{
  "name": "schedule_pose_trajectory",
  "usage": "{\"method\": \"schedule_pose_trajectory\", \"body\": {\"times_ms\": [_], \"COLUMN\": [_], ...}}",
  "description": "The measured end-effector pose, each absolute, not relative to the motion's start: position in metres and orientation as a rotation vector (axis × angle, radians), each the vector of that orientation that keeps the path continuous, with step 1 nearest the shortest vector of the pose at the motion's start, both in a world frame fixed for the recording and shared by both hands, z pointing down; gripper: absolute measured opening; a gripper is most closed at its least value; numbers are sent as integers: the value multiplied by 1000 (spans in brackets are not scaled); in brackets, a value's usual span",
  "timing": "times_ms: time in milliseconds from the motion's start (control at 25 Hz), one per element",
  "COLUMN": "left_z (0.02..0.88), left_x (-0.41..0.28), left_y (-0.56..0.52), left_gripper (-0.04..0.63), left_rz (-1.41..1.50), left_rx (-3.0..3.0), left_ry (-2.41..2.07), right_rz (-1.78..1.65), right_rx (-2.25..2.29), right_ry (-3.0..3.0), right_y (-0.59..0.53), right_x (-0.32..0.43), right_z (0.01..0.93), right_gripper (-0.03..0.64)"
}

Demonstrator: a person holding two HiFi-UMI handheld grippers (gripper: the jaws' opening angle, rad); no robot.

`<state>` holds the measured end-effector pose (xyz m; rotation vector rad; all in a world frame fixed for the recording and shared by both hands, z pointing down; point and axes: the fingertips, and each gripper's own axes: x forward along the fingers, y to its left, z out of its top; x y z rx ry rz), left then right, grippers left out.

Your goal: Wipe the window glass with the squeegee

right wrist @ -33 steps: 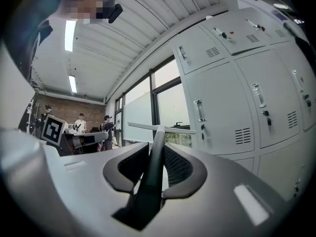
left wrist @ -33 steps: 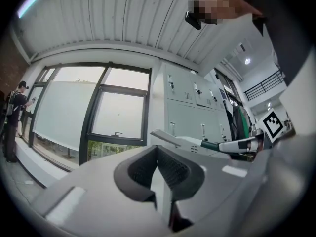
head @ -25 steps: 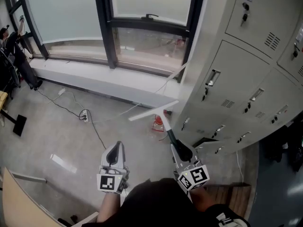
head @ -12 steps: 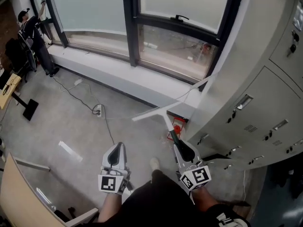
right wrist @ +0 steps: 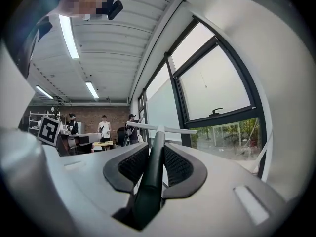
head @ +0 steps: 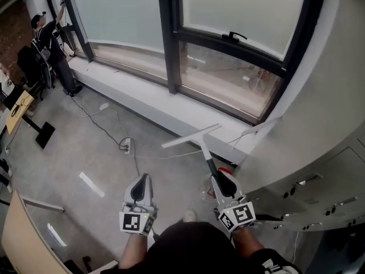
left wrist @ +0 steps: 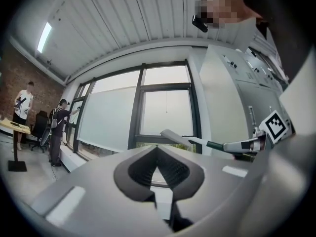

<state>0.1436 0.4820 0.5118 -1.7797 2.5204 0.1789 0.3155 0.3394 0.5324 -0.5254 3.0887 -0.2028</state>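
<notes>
grip first: the squeegee (head: pixel 198 143) is clenched by its dark handle between the fingers of the right gripper (head: pixel 217 178), and the gripper's own view shows the handle running straight out through the middle of the closed fingers. its long axis points forward and up, away from the person and toward the window. the white blade sits crosswise at the far end like the bar of a t, tilted so its right tip is nearer the wall than its left.

the left gripper (head: pixel 141 178) hangs beside it, a little to the left and well apart, its fingers pressed together on nothing. only the right one has a hand in this job.

the blade is in the air over the floor (head: pixel 85 147), just short of the near edge of the white sill (head: pixel 154 101). it touches nothing. the window glass (head: pixel 239 10) lies ahead of it and higher, with the dark frame bar and the latch handle between the lower clear pane and the big frosted pane above.

so, as i judge it, wiping has not begun. the coming move turns on that gap: the right gripper has to carry the blade forward over the sill, then lift it until its edge lies flat on the pane.
</notes>
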Motion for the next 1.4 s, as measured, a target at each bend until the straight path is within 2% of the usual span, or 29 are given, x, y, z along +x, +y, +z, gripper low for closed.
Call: {"method": "schedule_pose_trajectory", "body": {"times_ms": [720, 1040, 1400], "left_z": [543, 538, 531], "left_x": [73, 1, -101], "left_y": [383, 319, 286], "left_gripper": [-2, -2, -2], "left_rz": [210, 230, 158], "left_rx": [-1761, -1802, -1868], "left_ry": [2662, 2611, 2546], "right_rz": [-341, -294, -272], "right_rx": [-622, -737, -821], "right_ry": [3105, 3078, 3051], "right_y": [220, 173, 142], "right_x": [283, 228, 124], "right_z": [558, 552, 538], "right_gripper": [97, 97, 97]}}
